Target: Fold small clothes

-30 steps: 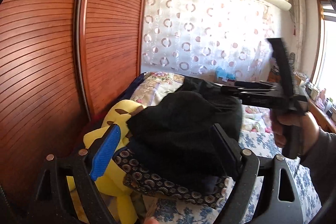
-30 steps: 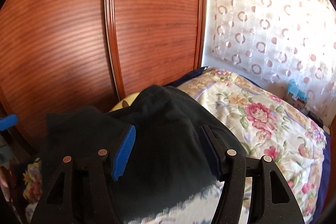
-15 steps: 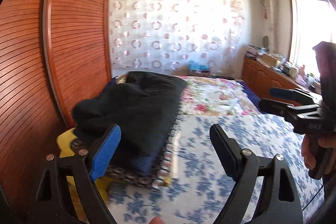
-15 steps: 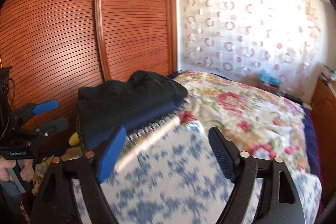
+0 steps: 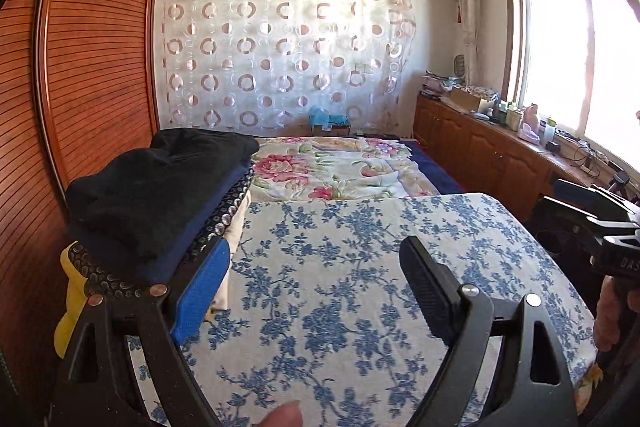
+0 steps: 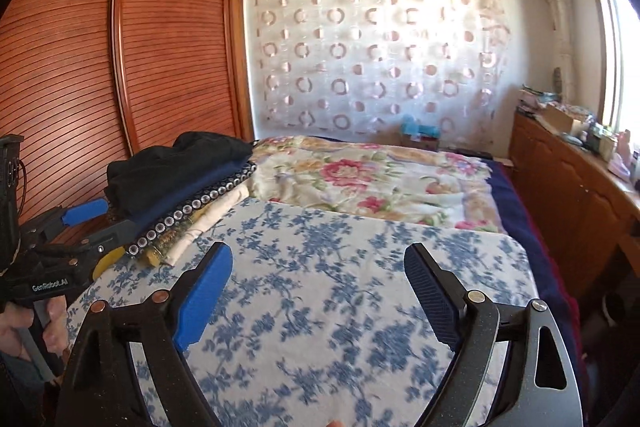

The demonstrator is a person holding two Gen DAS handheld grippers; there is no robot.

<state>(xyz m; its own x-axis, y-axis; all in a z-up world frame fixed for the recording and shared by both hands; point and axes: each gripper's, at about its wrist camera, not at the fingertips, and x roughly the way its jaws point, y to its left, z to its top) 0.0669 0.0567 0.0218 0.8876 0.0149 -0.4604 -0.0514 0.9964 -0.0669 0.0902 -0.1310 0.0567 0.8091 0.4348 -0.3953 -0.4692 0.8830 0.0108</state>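
Bed lies bare ahead; folded stack sits left, nearer the empty, released left gripper; right gripper opening, empty.

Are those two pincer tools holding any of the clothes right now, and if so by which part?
Nothing is held. The left gripper is open and empty over the blue-flowered cloth; the right gripper is opening, also empty. The black garment lies on the pile.

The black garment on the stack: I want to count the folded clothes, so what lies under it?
Under the black garment show a navy layer, a ring-patterned piece and cream cloth; anything deeper is covered.
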